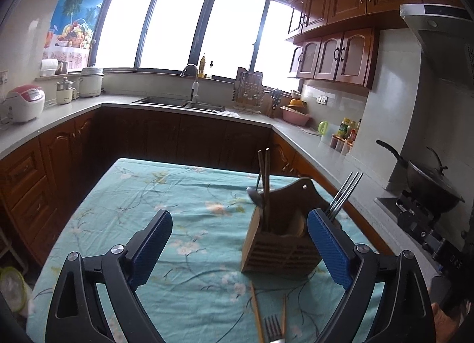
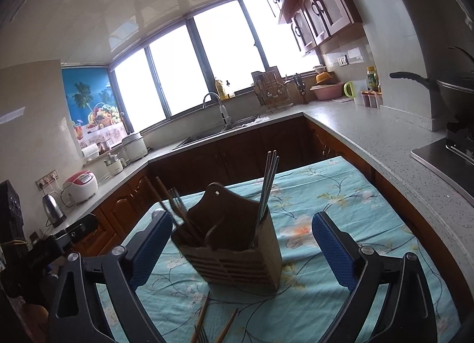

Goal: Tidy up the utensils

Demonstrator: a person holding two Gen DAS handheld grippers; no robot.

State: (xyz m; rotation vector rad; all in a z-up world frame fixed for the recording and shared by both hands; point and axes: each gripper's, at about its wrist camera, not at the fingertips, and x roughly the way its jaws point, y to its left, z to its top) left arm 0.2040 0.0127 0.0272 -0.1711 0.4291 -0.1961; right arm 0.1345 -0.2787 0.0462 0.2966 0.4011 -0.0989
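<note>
Here, on the left, the left tongs [image 1: 240, 242] hang wide open above the tabletop [image 1: 189, 194], gripping nothing, with bare flowered cloth under the left pad. A little to their right stands the wooden utensil holder [image 1: 278, 251], upright and partly hidden behind the right pad. It already holds dark chopsticks [image 1: 263, 183] and what looks like a spoon on its left side, and metal chopsticks [image 1: 345, 194] on its right. On the cloth just in front of the holder lie a loose wooden pair of chopsticks [image 1: 256, 313] and a fork [image 1: 274, 329], tines pointing towards the holder.

Further right, the right tongs [image 2: 241, 249] are equally spread and empty, with the holder standing between their pads but seemingly untouched.

The step in hand appears to be picking up one of the loose pieces. It would go best by lowering one set of tongs squarely over a single item and closing near its middle so it does not pivot. The piece can then be lifted clear and tipped upright before it is dropped into the matching compartment. The other tongs could steady the holder against tipping.
</note>
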